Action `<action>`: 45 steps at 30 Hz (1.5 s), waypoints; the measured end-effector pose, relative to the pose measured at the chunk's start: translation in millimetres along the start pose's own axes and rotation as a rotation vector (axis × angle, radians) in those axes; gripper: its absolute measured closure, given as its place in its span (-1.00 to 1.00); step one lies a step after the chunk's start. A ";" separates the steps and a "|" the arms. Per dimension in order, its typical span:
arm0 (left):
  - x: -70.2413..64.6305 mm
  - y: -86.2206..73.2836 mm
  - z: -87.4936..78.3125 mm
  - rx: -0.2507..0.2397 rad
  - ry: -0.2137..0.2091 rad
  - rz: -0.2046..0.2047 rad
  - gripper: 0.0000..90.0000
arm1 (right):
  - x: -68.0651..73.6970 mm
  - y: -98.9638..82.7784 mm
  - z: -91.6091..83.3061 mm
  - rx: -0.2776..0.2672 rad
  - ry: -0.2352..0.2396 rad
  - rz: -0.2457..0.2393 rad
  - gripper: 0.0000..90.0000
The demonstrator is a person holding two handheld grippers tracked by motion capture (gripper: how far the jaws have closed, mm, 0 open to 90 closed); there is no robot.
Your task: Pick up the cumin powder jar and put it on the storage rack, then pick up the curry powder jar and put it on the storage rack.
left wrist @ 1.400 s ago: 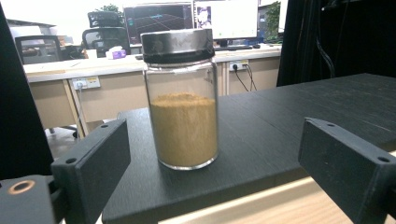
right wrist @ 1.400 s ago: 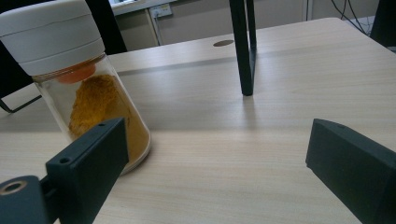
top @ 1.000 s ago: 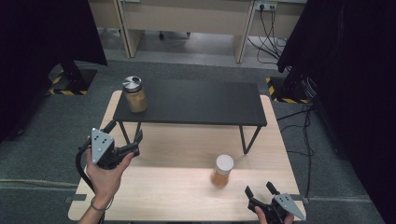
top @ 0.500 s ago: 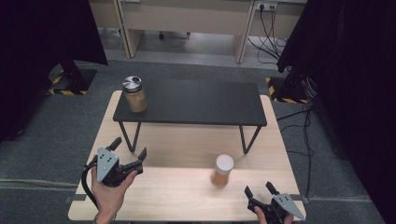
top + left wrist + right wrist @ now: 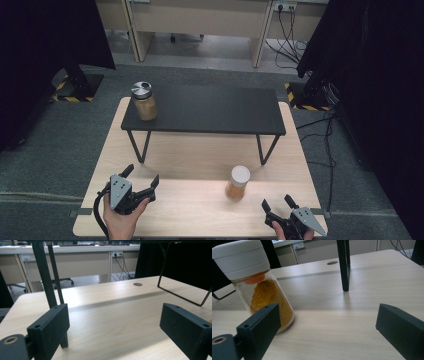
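Down at 5 o'clock, the right gripper (image 5: 280,206) sits spread and empty, the white-lidded jar (image 5: 238,183) near it at its 11 o'clock. Left gripper (image 5: 138,180) is spread too. Looks like pre-grasp: next, jaws go around the jar.

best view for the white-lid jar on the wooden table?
Right gripper view: the white-lid jar stands close up, with its lid, glass wall and orange powder plain, just beyond the right tongs' left jaw. The high view shows the same jar small, upright near the table's front edge. The left gripper view adds nothing on it.
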State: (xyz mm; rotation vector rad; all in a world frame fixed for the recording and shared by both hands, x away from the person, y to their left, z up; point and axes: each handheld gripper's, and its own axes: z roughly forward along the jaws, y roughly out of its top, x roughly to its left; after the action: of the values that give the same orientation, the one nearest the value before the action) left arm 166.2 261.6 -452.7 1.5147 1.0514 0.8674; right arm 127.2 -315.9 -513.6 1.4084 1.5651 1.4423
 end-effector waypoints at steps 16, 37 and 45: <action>4.0 -29.5 1.2 0.057 0.022 -0.041 -0.82 | -1.6 0.7 -4.6 -0.017 0.008 0.000 -0.86; 11.1 -29.9 -2.9 0.049 0.033 -0.053 -0.82 | -3.7 1.4 -0.5 -0.011 0.001 0.004 -0.86; 9.5 -29.8 -2.0 0.050 0.029 -0.043 -0.82 | -3.5 2.2 -2.4 -0.018 0.008 0.001 -0.86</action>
State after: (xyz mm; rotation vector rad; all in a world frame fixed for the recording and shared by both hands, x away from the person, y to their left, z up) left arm 162.4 273.2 -481.7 1.5199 1.1306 0.8413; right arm 126.6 -320.3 -511.7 1.3948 1.5523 1.4612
